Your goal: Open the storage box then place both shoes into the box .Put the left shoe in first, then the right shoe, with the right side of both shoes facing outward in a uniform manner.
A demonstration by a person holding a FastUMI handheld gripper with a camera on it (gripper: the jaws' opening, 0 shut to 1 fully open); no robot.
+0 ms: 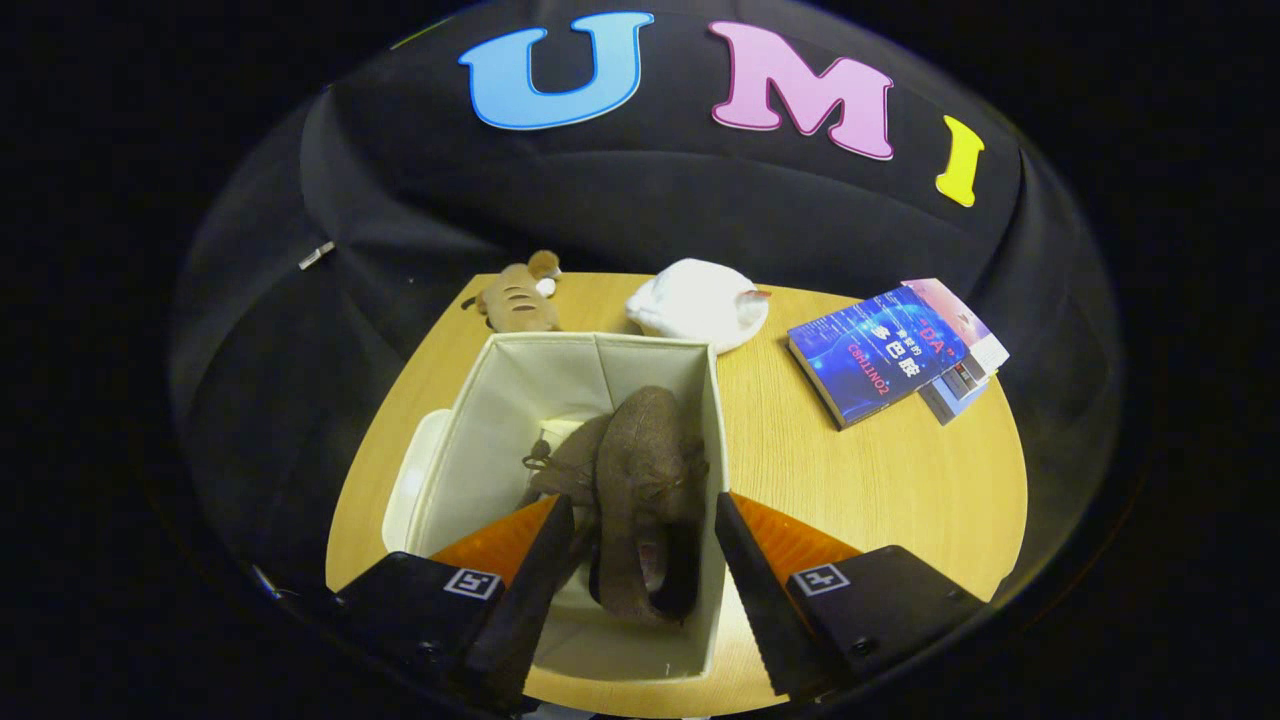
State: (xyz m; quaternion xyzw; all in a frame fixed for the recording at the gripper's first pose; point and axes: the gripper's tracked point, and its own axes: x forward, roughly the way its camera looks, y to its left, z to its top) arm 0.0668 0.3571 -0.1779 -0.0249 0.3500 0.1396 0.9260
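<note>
Wood table (880, 480): brown shoes (640, 490) in box (470, 440), fingers (640, 560) spread.

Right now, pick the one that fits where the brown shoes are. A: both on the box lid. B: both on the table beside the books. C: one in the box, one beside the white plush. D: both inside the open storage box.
D: both brown shoes stand inside the open storage box, just ahead of the open gripper, whose fingers press on neither.
</note>
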